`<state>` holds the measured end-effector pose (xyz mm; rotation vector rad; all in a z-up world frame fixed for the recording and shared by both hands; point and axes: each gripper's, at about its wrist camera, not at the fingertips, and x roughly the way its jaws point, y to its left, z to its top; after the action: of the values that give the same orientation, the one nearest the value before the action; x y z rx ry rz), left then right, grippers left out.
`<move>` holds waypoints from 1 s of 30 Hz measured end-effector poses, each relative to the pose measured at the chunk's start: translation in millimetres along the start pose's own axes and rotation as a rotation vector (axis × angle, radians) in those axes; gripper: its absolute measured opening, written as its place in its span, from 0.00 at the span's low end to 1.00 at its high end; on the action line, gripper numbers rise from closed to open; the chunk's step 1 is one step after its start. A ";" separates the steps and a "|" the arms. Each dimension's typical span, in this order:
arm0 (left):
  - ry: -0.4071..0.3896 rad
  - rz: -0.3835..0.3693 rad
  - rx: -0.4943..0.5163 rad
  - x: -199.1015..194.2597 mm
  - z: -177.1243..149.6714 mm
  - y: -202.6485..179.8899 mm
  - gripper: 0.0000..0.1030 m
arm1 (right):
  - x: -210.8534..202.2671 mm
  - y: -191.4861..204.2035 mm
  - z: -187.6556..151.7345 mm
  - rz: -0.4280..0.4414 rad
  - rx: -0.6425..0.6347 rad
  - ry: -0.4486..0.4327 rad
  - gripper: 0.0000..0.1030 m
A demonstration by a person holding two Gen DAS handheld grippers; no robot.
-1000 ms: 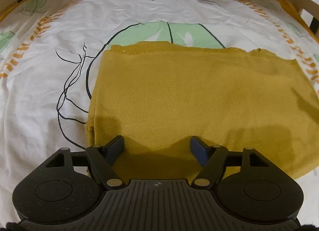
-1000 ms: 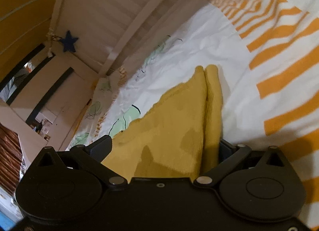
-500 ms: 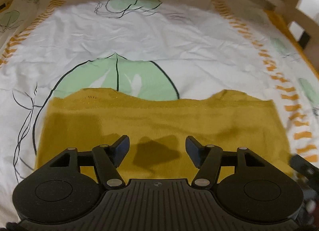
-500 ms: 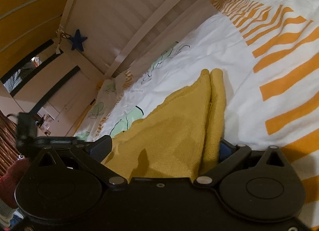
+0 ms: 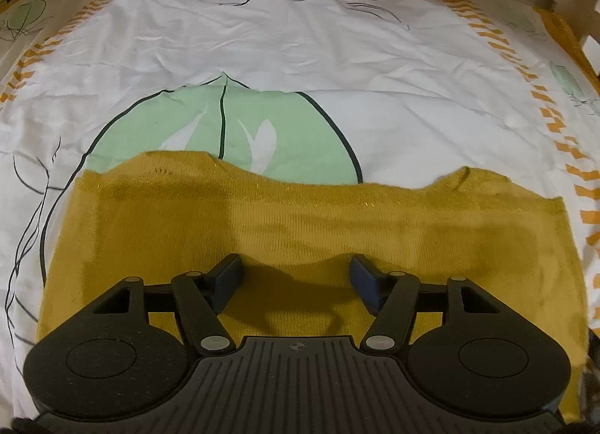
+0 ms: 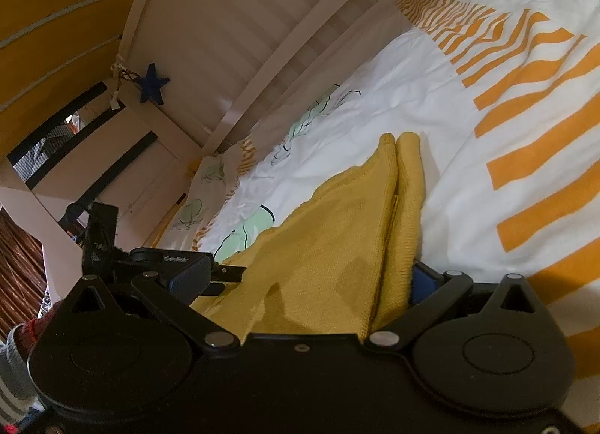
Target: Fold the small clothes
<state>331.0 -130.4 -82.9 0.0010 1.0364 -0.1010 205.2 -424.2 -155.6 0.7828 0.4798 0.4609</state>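
While its two dark-blue fingers stand apart with nothing pinched between them, the left gripper hangs tilted down over the near half of a mustard-yellow knit garment, casting a shadow on the cloth. Around it the garment lies spread flat across a bed sheet printed with green leaves and orange stripes, its far edge wavy and crossing the largest leaf. Beyond the sheet rises a pale wooden bed frame, from which a small blue star hangs. On the other side of the garment, the right gripper points nearly level along the cloth, its fingers wide apart; a doubled edge of the garment runs up between them and lies against the right-hand one, but whether the cloth is pinched or merely resting there cannot be told from this view. The left gripper shows at the left edge of that same view, close above the cloth, with a sleeve of the person just in sight below it. Judging by the doubled side, the fold appears part done, and the step in hand looks like lining up a fresh hold on the near edge. The next move likely calls for the left fingers to go down and close on that edge, catching every layer, so the cloth can be carried over squarely without dragging the sheet.
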 end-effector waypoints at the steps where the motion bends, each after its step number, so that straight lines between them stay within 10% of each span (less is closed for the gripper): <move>1: 0.002 -0.007 0.001 -2.2 -2.1 -0.4 0.60 | 0.0 0.0 0.0 0.001 0.001 0.000 1.00; 14: -0.023 -0.097 0.048 -44.5 -60.9 12.8 0.60 | -1.6 -2.5 1.3 0.018 0.021 -0.005 1.00; 22: -0.192 -0.030 0.020 -88.0 -74.2 53.6 0.60 | 1.5 -1.5 4.8 0.004 0.025 0.026 1.00; 30: -0.123 0.058 0.002 -89.1 -74.9 114.5 0.60 | 12.9 5.9 19.9 -0.063 0.054 0.155 1.00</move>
<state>231.2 -5.5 -49.9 0.0264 0.9124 -0.0490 225.5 -424.4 -142.0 0.7850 0.6619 0.4535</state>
